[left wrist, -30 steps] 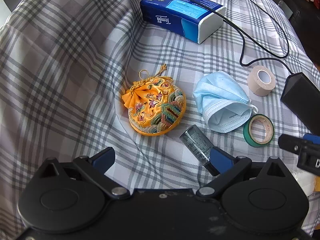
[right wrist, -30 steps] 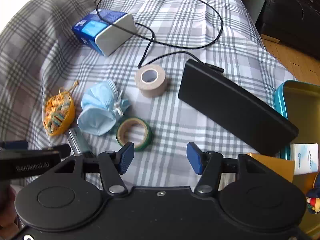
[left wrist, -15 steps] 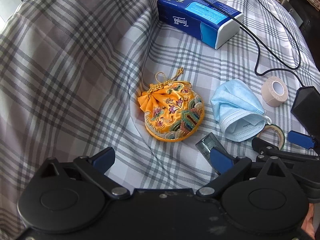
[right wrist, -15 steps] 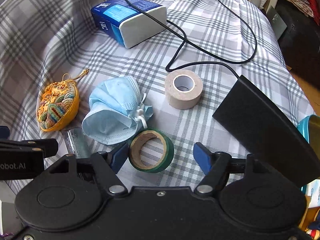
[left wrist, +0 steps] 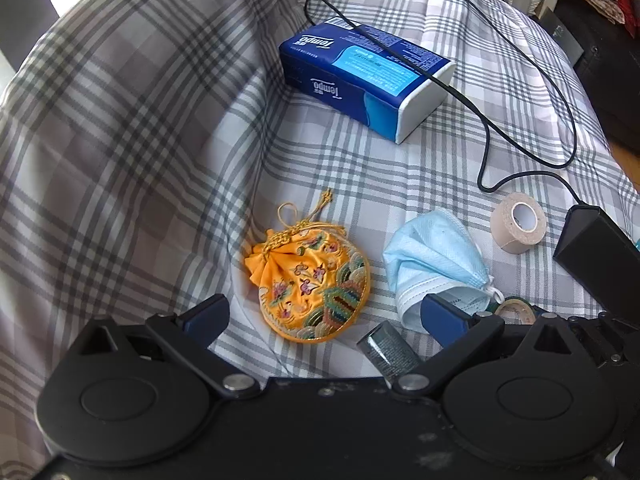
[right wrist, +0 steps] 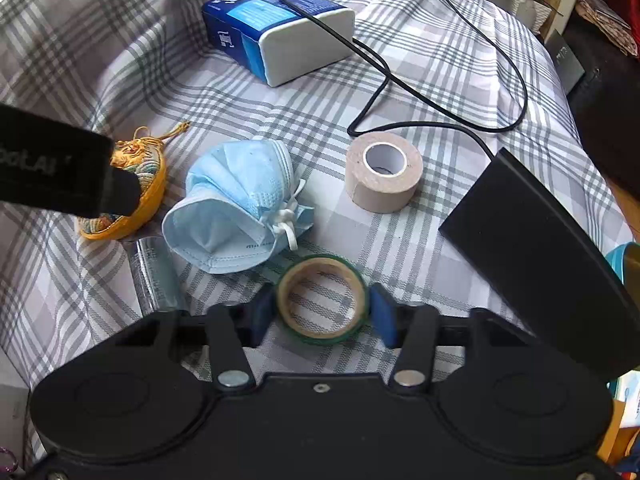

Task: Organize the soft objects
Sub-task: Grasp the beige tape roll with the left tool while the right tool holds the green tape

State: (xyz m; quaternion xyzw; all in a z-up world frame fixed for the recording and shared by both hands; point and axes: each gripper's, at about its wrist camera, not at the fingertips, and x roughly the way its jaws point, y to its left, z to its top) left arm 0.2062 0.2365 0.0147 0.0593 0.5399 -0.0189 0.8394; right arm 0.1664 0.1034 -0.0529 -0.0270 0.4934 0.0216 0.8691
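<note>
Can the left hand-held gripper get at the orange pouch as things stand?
Probably yes. The left hand-held gripper is open, and the pouch lies on the cloth just ahead of its fingers with nothing on top. The mask and a small foil packet lie beside it, apart.

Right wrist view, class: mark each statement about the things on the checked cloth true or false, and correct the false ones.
1. The green tape ring lies between the right tool's fingers. True; the jaws are closing on it.
2. The beige tape roll sits on top of the mask. False: it stands apart from the mask, on the cloth.
3. A black cable runs over the tissue pack. True.
4. The yellow pouch lies between the mask and the tape roll. False: it lies on the mask's other side, away from the roll.
5. The left tool holds the pouch. False: its jaws are open, and nothing is gripped.
</note>
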